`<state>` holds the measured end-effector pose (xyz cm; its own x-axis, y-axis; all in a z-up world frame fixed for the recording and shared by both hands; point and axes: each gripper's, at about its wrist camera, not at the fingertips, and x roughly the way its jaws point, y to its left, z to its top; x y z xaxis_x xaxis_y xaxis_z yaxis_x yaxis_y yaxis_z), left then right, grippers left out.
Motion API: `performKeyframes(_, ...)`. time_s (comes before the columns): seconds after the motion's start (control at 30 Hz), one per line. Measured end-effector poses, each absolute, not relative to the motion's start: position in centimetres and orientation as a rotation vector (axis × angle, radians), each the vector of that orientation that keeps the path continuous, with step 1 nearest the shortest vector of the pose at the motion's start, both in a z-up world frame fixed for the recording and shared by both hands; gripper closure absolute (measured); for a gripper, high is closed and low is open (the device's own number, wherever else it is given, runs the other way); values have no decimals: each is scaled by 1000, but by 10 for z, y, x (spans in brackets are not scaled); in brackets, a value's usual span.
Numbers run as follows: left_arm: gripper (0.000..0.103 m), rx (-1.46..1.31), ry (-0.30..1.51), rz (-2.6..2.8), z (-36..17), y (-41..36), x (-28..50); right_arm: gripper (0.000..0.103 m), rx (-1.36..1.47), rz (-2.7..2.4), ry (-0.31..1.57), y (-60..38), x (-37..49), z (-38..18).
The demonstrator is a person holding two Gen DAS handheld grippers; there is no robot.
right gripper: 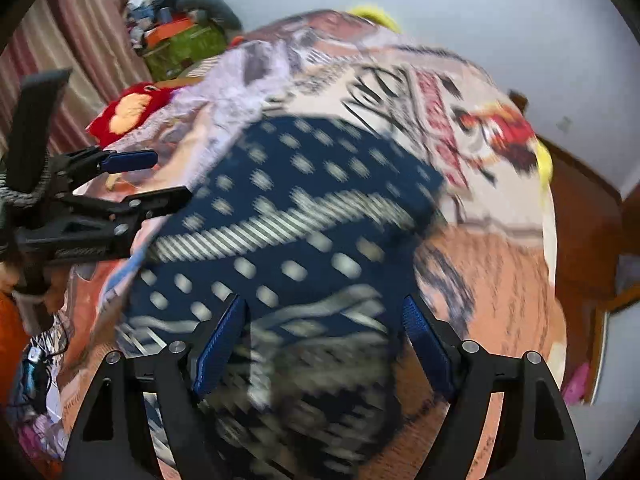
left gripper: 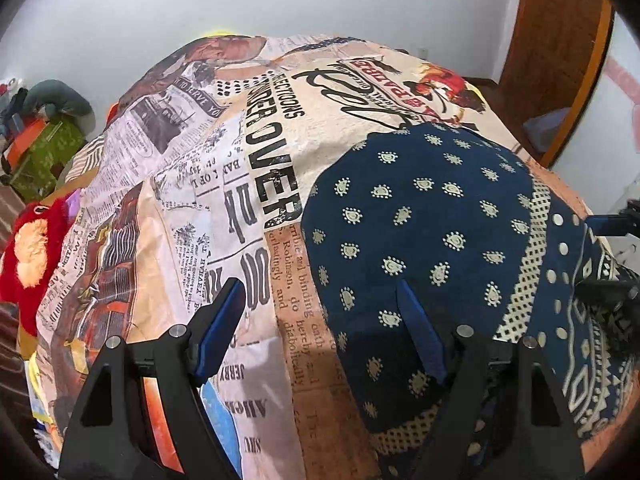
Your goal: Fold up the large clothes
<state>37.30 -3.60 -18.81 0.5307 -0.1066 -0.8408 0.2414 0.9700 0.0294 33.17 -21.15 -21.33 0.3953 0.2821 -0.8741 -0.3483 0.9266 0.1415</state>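
A navy blue garment with pale paisley dots and a patterned border lies spread on the newspaper-print bed cover. My left gripper hovers over the garment's near left edge, open, with nothing between its blue pads. My right gripper shows at the right edge of this view, by the garment's border. In the blurred right wrist view the navy garment fills the middle. My right gripper is open above it, holding nothing. The left gripper reaches in from the left, open.
A red plush toy lies at the bed's left edge. A green box piled with clutter stands beyond it by a striped curtain. Dark wooden furniture stands at the right, with a white wall behind the bed.
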Motion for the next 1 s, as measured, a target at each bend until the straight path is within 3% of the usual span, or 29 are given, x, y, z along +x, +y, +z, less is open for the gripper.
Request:
performKeyframes(0.2, 25, 69, 1004, -283, -170, -20, 367, 21, 125, 381, 1114, -258, 335, -205)
performKeyframes(0.4, 24, -83, 1084, -407, -172, -13, 357, 10, 132, 391, 1056, -244, 343, -196)
performKeyframes(0.53, 17, -261, 1151, -423, -190, -2, 364, 10, 220, 402, 1148, -240, 360, -218)
performKeyframes(0.67, 16, -413, 1214, -481, -208, 4, 373, 9, 348, 436, 1254, -246, 370, -247)
performKeyframes(1.0, 5, -567, 1297, -568, -238, -8, 389, 0, 426, 518, 1298, -245, 381, -273)
